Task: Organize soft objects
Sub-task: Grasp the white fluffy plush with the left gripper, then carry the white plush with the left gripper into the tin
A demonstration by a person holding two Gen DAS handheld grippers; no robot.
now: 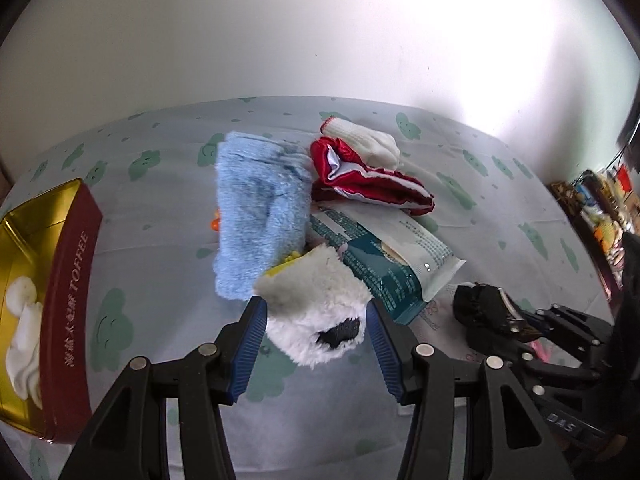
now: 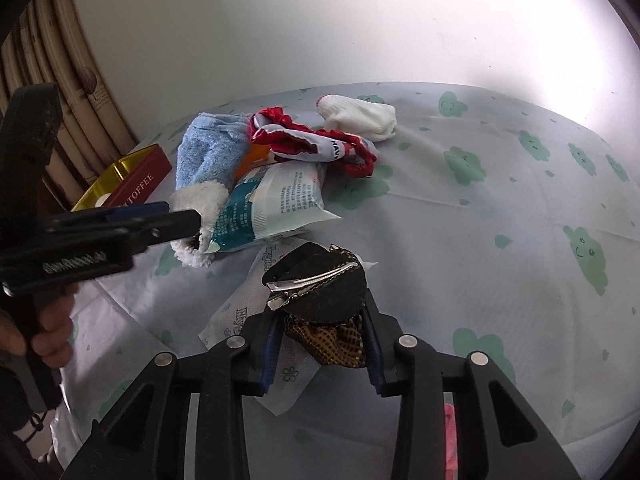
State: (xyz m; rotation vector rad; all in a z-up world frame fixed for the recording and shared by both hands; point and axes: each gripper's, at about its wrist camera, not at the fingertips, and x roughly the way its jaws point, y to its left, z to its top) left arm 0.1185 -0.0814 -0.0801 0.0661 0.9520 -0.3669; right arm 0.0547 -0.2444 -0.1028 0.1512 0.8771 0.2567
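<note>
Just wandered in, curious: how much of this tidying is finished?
Early days. One white soft item already lies in the toffee tin. The right claw holds a black hair clip; the open left claw straddles a white fluffy sock. Blue towel, red cloth and white glove remain.

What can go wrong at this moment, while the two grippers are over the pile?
1. The left gripper, open around the white fluffy sock, may also drag the teal packet it overlaps.
2. The black hair clip sits partly beyond the right gripper's fingers and could slip out.
</note>
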